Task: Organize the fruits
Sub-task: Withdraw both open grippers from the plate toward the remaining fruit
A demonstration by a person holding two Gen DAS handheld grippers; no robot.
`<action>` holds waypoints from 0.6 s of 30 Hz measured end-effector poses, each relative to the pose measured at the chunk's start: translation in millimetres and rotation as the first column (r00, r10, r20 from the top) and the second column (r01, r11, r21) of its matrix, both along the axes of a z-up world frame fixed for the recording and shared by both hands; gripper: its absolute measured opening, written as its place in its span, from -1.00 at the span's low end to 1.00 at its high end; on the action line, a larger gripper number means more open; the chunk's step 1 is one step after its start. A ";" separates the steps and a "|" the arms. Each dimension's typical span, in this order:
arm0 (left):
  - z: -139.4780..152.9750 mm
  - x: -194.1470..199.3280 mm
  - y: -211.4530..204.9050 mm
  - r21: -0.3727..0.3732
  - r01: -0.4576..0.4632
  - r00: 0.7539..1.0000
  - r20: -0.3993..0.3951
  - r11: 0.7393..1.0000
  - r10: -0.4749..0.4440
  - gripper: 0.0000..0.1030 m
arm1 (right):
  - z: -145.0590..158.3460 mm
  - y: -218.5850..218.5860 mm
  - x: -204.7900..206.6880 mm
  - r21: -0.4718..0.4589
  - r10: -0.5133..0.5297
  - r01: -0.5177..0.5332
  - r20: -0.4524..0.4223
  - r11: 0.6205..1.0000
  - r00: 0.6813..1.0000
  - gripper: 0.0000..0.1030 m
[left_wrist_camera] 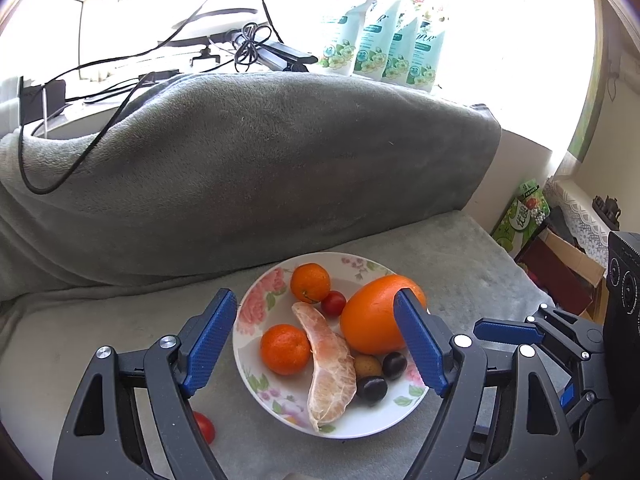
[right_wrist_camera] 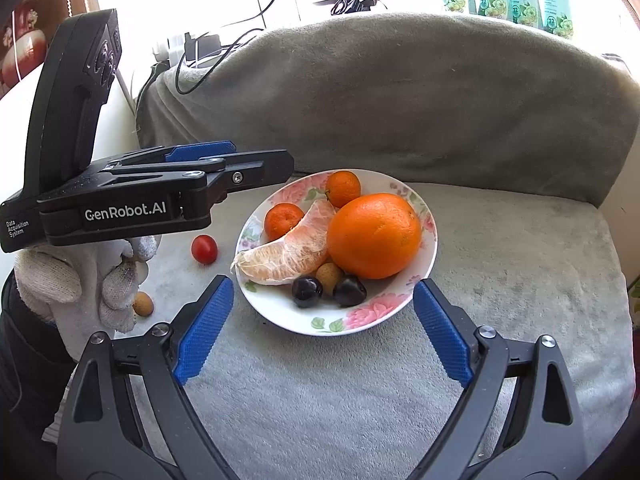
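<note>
On grey cloth, both grippers are hovering spread and empty over the plate; next, probably, fetching the stray tomato.

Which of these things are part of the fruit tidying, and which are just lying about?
Part of the job:
plate
big orange
peeled segment
loose cherry tomato
loose longan

Just lying about:
grey blanket
cables
floral pouches
</note>
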State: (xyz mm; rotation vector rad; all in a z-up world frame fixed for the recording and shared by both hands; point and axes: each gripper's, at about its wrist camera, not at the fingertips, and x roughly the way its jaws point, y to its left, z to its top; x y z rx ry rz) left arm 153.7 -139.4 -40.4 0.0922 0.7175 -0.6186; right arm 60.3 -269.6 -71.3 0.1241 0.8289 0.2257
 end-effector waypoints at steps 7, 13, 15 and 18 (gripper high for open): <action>5.8 -9.3 3.6 -0.007 0.001 1.000 0.021 1.000 -0.001 0.57 | 3.5 -2.5 -6.6 -0.013 -0.018 0.018 0.013 1.000 1.000 0.92; 13.3 -19.1 9.1 -0.012 -0.002 0.999 0.044 1.000 0.003 0.57 | 8.5 -1.9 -13.2 -0.020 -0.022 0.023 0.023 1.000 0.999 0.92; 15.9 -22.8 10.9 -0.012 -0.003 0.999 0.051 1.000 0.004 0.57 | 9.9 -0.5 -15.3 -0.023 -0.020 0.021 0.027 1.000 0.999 0.92; 19.4 -27.6 16.3 -0.015 -0.011 0.998 0.061 1.000 0.012 0.57 | 11.6 2.3 -18.1 -0.023 -0.014 0.015 0.030 1.000 0.999 0.92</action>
